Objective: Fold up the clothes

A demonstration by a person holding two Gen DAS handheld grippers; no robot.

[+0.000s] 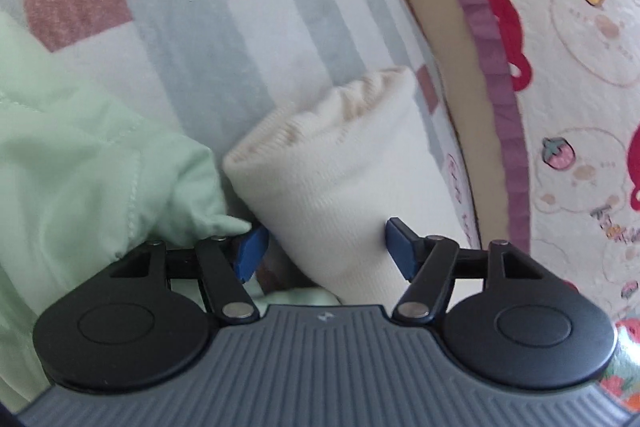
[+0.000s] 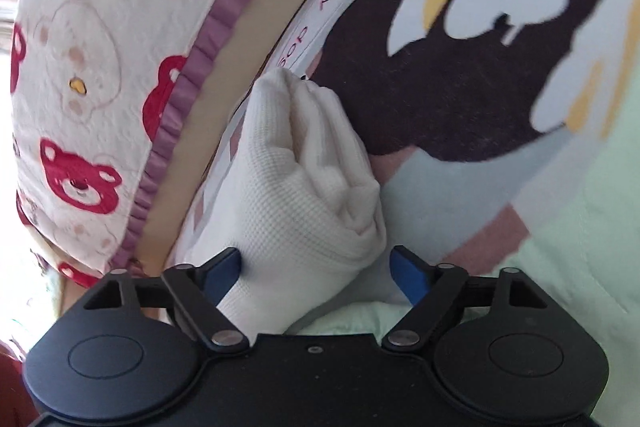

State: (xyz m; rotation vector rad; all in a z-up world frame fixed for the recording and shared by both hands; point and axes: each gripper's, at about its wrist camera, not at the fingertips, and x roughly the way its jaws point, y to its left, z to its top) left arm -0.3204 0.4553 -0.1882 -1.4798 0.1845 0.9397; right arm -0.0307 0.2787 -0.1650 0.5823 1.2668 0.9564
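Between the left tool's [image 1: 322,251] spread blue pads lies a cream waffle-knit roll [image 1: 332,163], the right pad touching it, the left clear. Right tool [image 2: 316,273] stands wide open around the same roll [image 2: 296,183], lying on the checked blanket [image 1: 168,11] beside green cloth [image 1: 80,155].

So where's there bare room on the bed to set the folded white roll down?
The free patch is the plaid blanket beyond the white roll, between the green garment and the purple-trimmed quilt. It is crowded near the dark cartoon-print garment.
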